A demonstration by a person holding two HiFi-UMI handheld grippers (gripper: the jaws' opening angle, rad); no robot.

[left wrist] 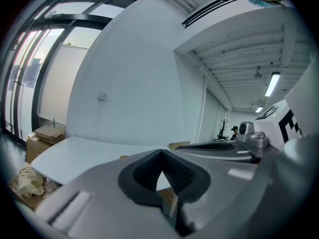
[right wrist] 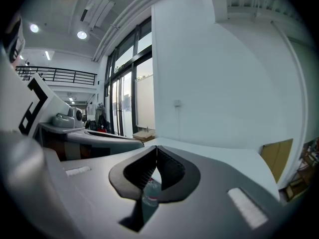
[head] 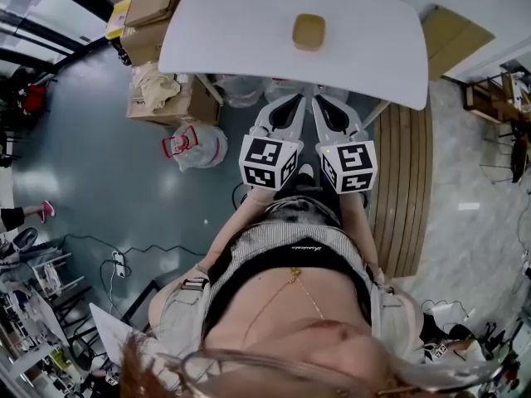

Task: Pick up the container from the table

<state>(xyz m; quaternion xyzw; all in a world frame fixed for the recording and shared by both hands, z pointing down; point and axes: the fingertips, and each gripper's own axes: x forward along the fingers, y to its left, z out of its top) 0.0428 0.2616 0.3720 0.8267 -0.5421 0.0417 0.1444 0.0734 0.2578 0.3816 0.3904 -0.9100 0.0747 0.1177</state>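
Container (head: 309, 31) at far middle of table (head: 241, 36), well beyond left gripper (head: 289, 98) and right gripper (head: 326, 98), both clenched on nothing; risk of shoving it farther if approached unopened.

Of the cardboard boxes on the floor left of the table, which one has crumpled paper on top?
The low box nearest the person, beside the table edge: crumpled paper lies on it. The stacked boxes beyond carry none.

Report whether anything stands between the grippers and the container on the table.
Nothing visible does. The tan container sits alone on the white table; only bare tabletop separates it from the left gripper and right gripper, both short of the near edge.
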